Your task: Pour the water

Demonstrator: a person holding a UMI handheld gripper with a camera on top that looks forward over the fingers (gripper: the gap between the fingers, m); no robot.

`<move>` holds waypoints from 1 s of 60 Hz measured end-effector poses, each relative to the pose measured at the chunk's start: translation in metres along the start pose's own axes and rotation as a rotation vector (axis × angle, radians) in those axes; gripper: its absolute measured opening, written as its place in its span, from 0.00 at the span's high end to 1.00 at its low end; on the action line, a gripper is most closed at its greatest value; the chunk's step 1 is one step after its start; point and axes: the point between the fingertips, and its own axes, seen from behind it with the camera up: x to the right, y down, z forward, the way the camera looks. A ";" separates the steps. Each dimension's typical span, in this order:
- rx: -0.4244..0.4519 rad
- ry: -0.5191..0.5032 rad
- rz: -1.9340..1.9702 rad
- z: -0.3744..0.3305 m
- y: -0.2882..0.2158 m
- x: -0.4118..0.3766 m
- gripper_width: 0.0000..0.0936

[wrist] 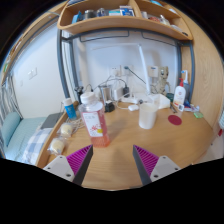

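Ahead of the open jaws — bottle [94,121], cup [148,115].

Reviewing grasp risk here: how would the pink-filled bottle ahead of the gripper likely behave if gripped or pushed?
The pink bottle looks tall and narrow, so a push near its top may tip it. The visible liquid probably makes it heavy. Its clear wall may be slippery. The gripper is open, short of it.

Round wooden table [120,140]: pink-liquid bottle [94,120], white cup [148,115], kettle [108,93], spray bottle [180,93].
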 end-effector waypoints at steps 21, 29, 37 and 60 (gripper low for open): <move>0.123 -0.096 -0.009 0.068 -0.046 -0.054 0.11; 0.142 -0.072 -0.039 0.096 -0.049 -0.054 0.11; 0.211 -0.058 -0.076 0.115 -0.053 -0.059 0.11; 0.320 -0.052 -0.076 0.121 -0.061 -0.070 0.49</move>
